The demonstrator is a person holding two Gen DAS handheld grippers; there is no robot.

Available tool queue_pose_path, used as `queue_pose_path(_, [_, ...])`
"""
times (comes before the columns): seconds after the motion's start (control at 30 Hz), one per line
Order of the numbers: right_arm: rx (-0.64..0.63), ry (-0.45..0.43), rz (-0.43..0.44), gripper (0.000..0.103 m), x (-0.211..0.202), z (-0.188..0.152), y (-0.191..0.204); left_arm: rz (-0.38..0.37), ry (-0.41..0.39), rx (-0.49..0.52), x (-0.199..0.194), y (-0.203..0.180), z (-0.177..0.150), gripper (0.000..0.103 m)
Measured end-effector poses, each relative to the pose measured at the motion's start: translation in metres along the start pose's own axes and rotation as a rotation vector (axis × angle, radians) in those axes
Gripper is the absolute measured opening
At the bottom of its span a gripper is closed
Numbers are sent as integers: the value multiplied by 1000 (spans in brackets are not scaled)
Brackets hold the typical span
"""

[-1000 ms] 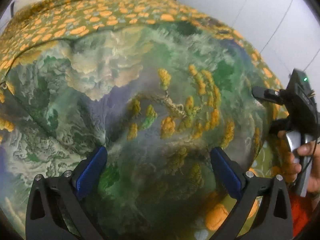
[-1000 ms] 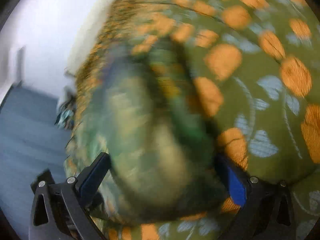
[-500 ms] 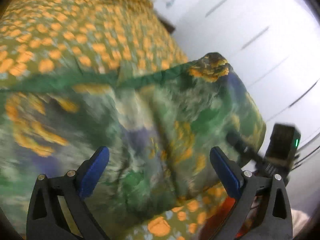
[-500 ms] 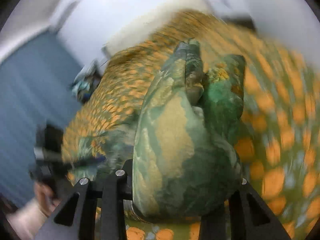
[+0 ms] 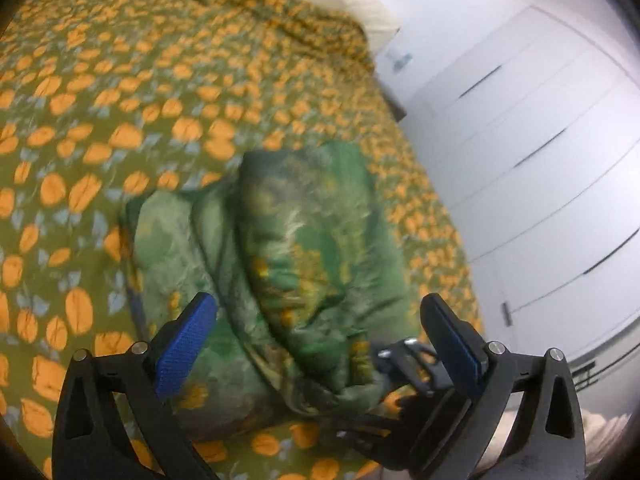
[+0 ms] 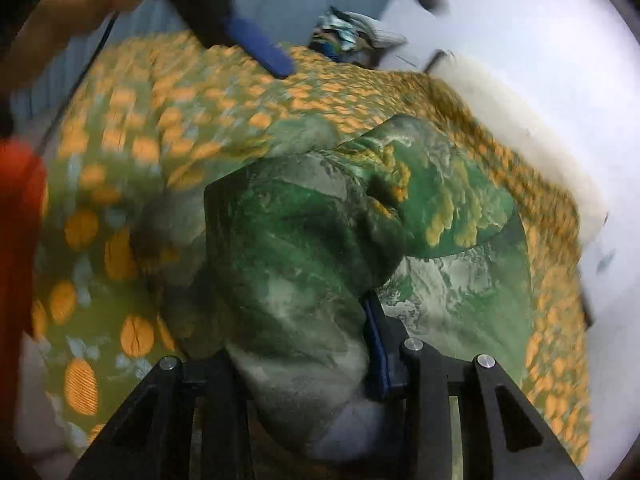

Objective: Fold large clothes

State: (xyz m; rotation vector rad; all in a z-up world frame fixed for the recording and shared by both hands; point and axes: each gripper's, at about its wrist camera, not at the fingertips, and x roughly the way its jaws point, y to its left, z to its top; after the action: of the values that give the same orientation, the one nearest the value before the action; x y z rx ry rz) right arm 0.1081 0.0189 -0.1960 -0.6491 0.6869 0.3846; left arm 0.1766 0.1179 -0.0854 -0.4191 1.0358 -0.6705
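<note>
Left-wrist view. The bedspread [image 5: 132, 92], olive with orange fruit, is covering the bed and carrying the work. The garment [image 5: 280, 264], a large green printed piece, is lying bunched and partly folded in the middle of it, near the bed's right edge. The left gripper [image 5: 318, 340] is hovering above the garment with its blue fingers [image 5: 186, 346] spread wide, one to each side of the bundle and pressing on nothing. At the lower right the right gripper [image 5: 394, 364] is showing as dark metal at the garment's near edge. Pale closet doors [image 5: 532, 168] are standing beyond the bed.

Right-wrist view. A red sleeve [image 6: 18, 240] is entering at the far left edge, and a blurred hand [image 6: 76, 4] is crossing the top left corner. The garment [image 6: 304, 264] is filling the centre, draping forward out of the right gripper [image 6: 316, 384], whose fingers are pinching a thick gathered wad of it.

Handling, as a judgement: the cloth is looking soft, light and limp, sagging wherever it is unsupported, and smooth enough to slide over itself. It is best taken at a hem or corner, gathering all layers in one pinch, with the second gripper taking a matching corner so the fold is staying square.
</note>
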Motion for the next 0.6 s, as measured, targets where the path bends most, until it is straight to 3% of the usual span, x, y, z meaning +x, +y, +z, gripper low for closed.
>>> queue_pose_path(0.1, [-5, -27, -35, 36, -6, -11, 1, -5, 23, 9, 16, -4, 1, 101])
queue_pose_path(0.17, [-4, -38, -38, 36, -9, -14, -2, 55, 31, 46, 36, -14, 8, 100])
queue_pose_path(0.2, [-4, -44, -40, 36, -9, -13, -4, 89, 38, 52, 45, -16, 11, 94])
queue_pose_path(0.23, [-3, -51, -42, 36, -9, -12, -1, 113, 55, 47, 56, -15, 15, 86])
queue_pose_path(0.27, [1, -60, -43, 36, -12, -14, -2, 135, 91, 19, 71, -12, 18, 59])
queue_pose_path(0.3, [5, -64, -42, 37, -13, -10, -2, 151, 113, -10, 76, -5, 16, 43])
queue_pose_path(0.37, [26, -66, -38, 41, -13, -11, -2, 166, 121, -39, 80, -1, 17, 28])
queue_pose_path(0.4, [46, -60, -23, 49, -12, -11, -4, 169, 117, -29, 77, -2, 20, 20])
queue_pose_path(0.5, [117, -40, 72, 91, -25, -9, -13, 168, 66, -17, 47, -6, 28, 16])
queue_pose_path(0.6, [261, -93, 265, 93, -61, 1, -34, 202, 12, -1, 10, 4, 33, 14])
